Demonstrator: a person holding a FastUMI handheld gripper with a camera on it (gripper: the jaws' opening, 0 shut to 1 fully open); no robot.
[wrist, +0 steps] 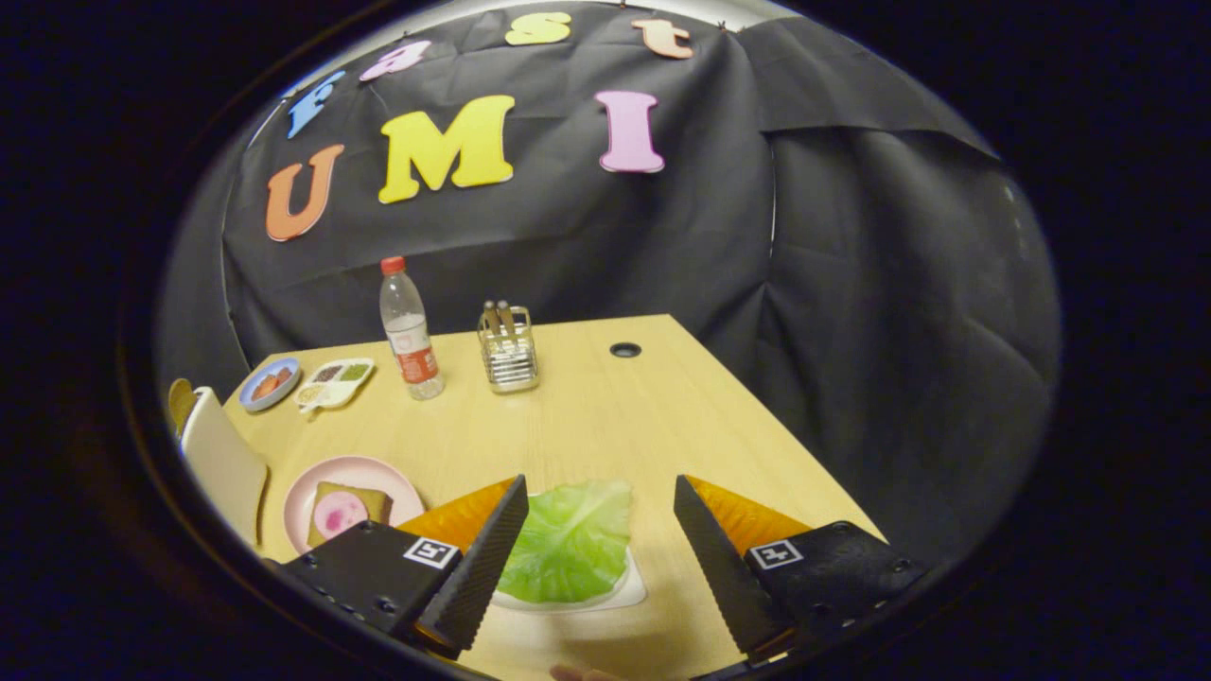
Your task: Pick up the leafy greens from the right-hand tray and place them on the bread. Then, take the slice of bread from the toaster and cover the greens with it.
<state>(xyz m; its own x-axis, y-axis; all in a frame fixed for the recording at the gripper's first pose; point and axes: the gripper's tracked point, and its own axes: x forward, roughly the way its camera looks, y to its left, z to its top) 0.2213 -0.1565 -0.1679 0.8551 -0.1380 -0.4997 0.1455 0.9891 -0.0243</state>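
Observation:
A green lettuce leaf (pixel 570 539) lies on a small white tray (pixel 632 588) on the wooden table, between my fingers and closer to the left one. My gripper (pixel 599 492) is open above it, with the fingertips (pixel 516 492) wide apart and touching nothing. Left of the left finger, a pink plate (pixel 307 492) holds a slice of bread (pixel 355 503) with a pink round of meat on top. A white toaster (pixel 223 463) stands at the table's left edge, with a brown slice of bread (pixel 180 402) sticking up from it.
At the back of the table stand a water bottle (pixel 410 333) with a red cap, a wire cutlery holder (pixel 509 352), a blue plate (pixel 269 383) with food and a white divided dish (pixel 333 382). A cable hole (pixel 624 350) lies beyond. The table's right edge drops off near the right finger.

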